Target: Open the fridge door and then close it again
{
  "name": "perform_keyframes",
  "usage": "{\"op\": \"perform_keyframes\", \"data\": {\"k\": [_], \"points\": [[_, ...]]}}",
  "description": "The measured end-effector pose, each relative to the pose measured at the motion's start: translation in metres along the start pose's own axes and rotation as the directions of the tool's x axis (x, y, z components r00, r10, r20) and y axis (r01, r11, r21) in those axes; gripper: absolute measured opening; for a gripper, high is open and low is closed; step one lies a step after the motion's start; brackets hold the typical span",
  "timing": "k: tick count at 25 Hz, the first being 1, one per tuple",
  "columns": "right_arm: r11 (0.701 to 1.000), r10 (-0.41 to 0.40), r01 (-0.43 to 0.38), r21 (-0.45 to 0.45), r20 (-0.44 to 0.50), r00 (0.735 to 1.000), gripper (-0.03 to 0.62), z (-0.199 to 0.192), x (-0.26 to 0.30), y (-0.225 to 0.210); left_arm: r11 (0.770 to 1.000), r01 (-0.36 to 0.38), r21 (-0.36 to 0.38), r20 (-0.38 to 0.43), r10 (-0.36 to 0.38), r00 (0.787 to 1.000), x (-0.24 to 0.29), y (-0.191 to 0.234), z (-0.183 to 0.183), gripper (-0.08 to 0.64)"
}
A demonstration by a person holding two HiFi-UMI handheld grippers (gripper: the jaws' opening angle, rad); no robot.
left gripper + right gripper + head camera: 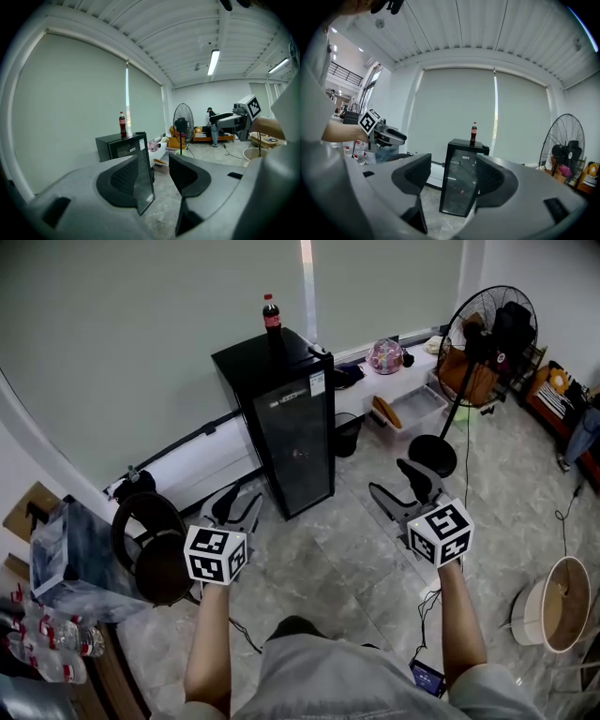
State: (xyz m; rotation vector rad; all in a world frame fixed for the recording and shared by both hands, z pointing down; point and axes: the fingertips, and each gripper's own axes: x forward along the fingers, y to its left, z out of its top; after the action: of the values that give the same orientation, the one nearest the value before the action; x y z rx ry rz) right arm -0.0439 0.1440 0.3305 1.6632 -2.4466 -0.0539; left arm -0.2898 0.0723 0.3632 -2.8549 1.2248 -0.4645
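Both forearms reach forward from the near edge of the head view, roughly parallel and well apart: the left forearm (208,643) and the right forearm (459,624), each ending under a marker cube. The left tool (236,507) points almost level toward the far side, its jaws apart with nothing between them; its own view shows only floor (161,213) in the gap. The right tool (398,486) is held likewise, jaws spread wide and empty. Neither touches anything. Farther on, between the two tools' lines, stands the black fridge (291,427) on the tiled floor, its glass door (459,190) closed. A bottle (271,313) stands upright on its top. At far right stands a fan (487,329).
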Motion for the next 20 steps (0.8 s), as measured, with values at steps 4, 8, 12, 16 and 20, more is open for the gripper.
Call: {"op": "perform_keyframes", "data": {"k": [4,8,12,16,20], "points": [[1.0,0.005,-0.005,0.012,-0.002,1.0,0.27,-0.006,0.004,-0.024,1.0,-0.008,0.0,-0.028,0.008,1.0,0.022,-0.006,-0.004,0.184],[1.0,0.002,-0.001,0.031,-0.03,1.0,0.264,-0.022,0.022,-0.05,1.0,-0.017,-0.009,-0.051,0.016,0.999,0.054,0.0,-0.01,0.184],[0.999,0.007,-0.004,0.046,-0.054,0.998,0.254,-0.04,0.055,-0.08,0.999,-0.037,-0.032,-0.071,0.035,0.997,0.095,0.016,-0.02,0.184],[0.999,0.034,-0.032,0.026,-0.1,0.994,0.247,-0.054,0.101,-0.115,0.993,-0.083,-0.082,-0.09,0.075,0.993,0.144,0.042,-0.029,0.184],[0.997,0.08,-0.083,-0.01,-0.138,0.987,0.245,-0.051,0.165,-0.15,0.986,-0.125,-0.112,-0.115,0.112,0.987,0.195,0.074,-0.033,0.184]]}}
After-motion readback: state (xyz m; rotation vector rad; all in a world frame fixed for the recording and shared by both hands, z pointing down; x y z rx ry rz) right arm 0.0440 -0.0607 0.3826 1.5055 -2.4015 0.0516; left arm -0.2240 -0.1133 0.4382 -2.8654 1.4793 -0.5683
